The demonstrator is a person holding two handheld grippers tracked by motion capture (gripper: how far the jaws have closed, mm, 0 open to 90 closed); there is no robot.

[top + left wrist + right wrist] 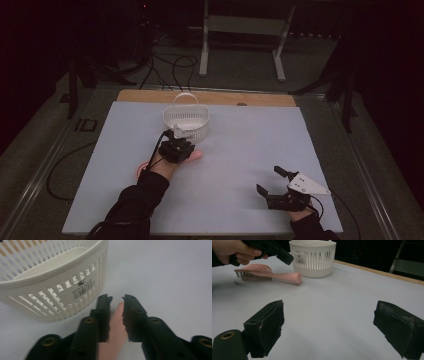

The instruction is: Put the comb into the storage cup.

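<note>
Left hand-held gripper [117, 301] sits over the pink hairbrush [268, 275], jaws on either side of its handle and narrowed close to it; whether the pads press on the handle cannot be told from the left gripper view. Brush handle runs up between the two black jaws at lower centre of that frame, tip pointing toward the white basket [50, 285]. In the right gripper view the brush lies flat on the surface [342, 297] at upper left, bristle head to the left, handle end to the right, just short of the basket.

In the high view the left hand-held gripper [177, 147] is at centre frame, just below the basket [186, 120], with the handle tip poking out to its right.

Right hand-held gripper [274, 184] rests at lower right of the high view, jaws spread wide with nothing between them, well apart from brush and basket.
</note>
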